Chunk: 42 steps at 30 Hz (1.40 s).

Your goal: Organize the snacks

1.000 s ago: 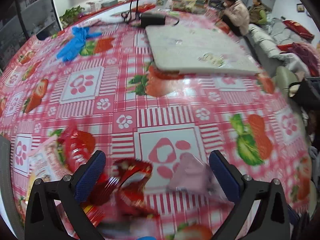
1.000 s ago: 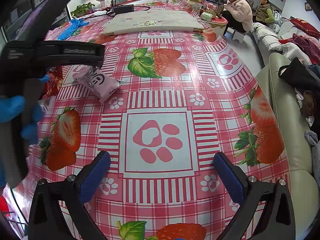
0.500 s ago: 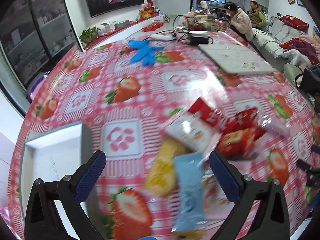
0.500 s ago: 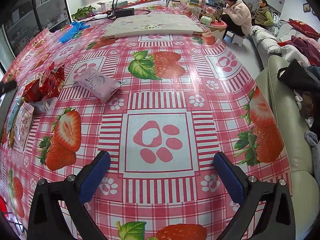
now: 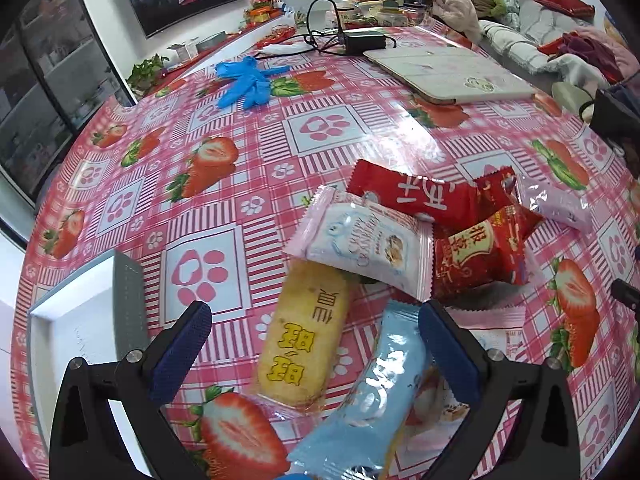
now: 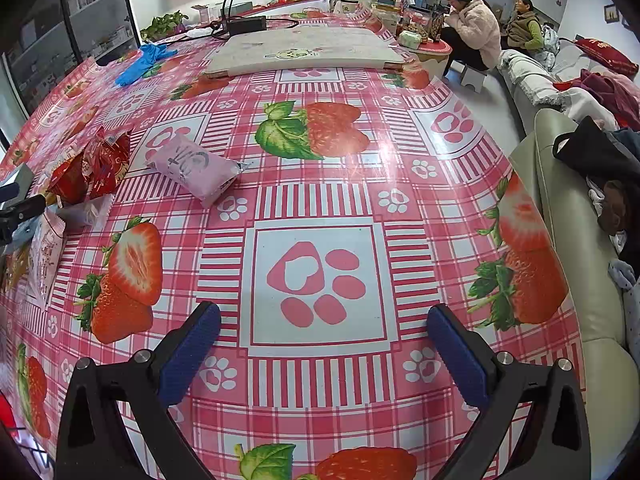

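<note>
Swinging off the pink packet (image 6: 192, 174), your left gripper (image 5: 316, 344) now hovers over the snack pile, jaws spread, yellow cake (image 5: 302, 344) between them, white box (image 5: 86, 320) just left. Right gripper (image 6: 322, 344) idles, spread.

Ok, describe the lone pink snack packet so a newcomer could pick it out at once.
On the pink strawberry-print tablecloth, find the heap of red snack wrappers at its left. Just right of that heap lies a pale pink plastic pillow packet, apart from the pile and the only pink one with dark lettering.
</note>
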Each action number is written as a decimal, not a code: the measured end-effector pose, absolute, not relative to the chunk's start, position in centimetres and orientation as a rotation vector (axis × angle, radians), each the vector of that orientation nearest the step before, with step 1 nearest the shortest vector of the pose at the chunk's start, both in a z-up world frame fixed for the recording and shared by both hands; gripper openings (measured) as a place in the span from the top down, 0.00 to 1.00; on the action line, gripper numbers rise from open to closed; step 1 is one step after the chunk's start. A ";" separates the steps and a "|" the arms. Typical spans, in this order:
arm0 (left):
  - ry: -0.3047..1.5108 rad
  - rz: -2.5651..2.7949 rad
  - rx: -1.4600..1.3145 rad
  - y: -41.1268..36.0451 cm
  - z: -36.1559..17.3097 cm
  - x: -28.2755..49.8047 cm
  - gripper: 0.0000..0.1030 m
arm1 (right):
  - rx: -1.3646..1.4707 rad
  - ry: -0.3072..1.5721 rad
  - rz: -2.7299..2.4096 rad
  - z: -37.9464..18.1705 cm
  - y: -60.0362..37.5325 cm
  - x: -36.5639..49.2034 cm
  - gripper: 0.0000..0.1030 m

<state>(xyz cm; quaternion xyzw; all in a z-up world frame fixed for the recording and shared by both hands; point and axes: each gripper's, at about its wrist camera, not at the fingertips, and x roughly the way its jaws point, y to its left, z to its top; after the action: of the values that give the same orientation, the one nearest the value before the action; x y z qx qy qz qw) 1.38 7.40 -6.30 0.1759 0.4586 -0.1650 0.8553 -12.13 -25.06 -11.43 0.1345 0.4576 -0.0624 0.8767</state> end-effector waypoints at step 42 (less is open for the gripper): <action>1.053 -0.331 0.218 10.4 -7.2 -3.0 0.60 | 0.221 1.060 0.148 -7.8 -18.2 -7.1 0.71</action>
<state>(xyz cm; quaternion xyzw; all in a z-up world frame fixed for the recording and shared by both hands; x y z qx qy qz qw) -2.99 10.42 -7.16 0.1033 0.4994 -0.1568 0.8458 -7.14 -18.16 -7.84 0.1052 0.5042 0.0703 0.8543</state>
